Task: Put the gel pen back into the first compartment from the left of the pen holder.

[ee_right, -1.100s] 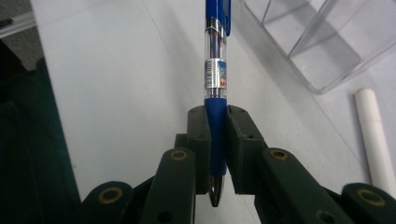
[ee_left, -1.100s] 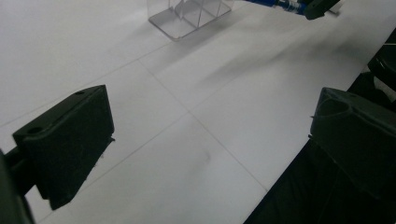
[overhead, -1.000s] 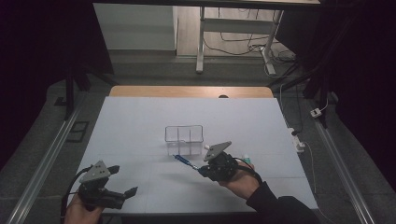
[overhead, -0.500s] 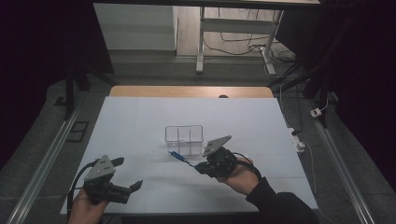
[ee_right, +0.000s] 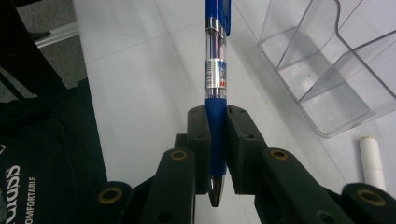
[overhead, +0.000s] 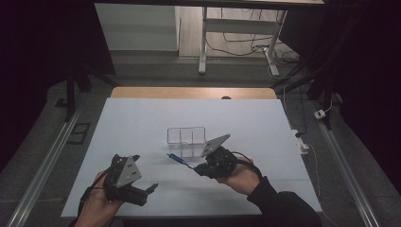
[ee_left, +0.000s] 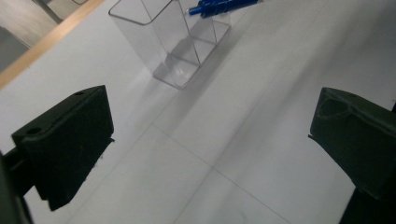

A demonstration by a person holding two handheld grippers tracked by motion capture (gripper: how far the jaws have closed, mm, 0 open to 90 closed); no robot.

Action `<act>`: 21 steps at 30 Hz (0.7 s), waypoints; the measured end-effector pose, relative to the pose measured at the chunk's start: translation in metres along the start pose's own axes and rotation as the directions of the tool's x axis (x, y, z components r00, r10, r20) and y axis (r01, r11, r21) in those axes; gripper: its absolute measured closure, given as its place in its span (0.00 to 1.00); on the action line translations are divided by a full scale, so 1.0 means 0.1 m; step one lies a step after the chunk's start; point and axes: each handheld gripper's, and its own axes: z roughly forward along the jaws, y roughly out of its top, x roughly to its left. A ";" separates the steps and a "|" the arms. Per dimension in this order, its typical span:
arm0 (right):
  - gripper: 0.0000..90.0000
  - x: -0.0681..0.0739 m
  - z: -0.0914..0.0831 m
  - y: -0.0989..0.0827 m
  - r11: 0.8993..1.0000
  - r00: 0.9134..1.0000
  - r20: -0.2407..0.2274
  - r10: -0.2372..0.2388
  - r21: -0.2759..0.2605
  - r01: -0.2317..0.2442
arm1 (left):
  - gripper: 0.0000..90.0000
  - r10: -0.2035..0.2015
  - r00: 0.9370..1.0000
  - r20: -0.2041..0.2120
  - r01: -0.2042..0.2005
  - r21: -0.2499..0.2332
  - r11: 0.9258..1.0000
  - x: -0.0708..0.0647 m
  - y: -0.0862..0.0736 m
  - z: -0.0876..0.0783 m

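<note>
A blue pen with a clear barrel juts left from my right gripper, just in front of a clear divided container at the table's middle. In the right gripper view the jaws are shut on the pen at its blue grip, its silver tip pointing back toward the camera. My left gripper hovers near the front left of the table, jaws wide apart. In the left gripper view its open jaws frame bare table, with the container and the pen farther off.
The white table sheet ends at a wooden strip at the back. A small white cylinder lies on the table beside the container. A dark garment with lettering shows at the left of the right gripper view.
My left gripper has moved rightward and a little up along the table's front. The right gripper and the pen have barely shifted.
</note>
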 end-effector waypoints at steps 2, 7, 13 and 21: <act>0.89 0.00 0.00 0.03 1.000 1.000 -0.002 -0.001 0.009 0.001 | 0.00 0.035 0.999 -0.003 -0.035 0.001 0.999 -0.02 0.04 0.02; 0.89 -0.01 -0.02 0.10 0.999 1.000 -0.006 -0.029 0.032 0.029 | 0.00 0.084 0.996 0.028 -0.083 -0.022 0.996 -0.04 0.15 0.08; 0.89 -0.01 -0.04 0.20 0.996 0.999 -0.011 -0.053 0.067 0.054 | 0.00 0.171 0.985 0.027 -0.171 -0.016 0.985 -0.11 0.29 0.17; 0.89 0.00 -0.04 0.30 0.989 0.995 -0.026 -0.094 0.108 0.096 | 0.00 0.284 0.959 -0.021 -0.284 0.014 0.959 -0.22 0.43 0.33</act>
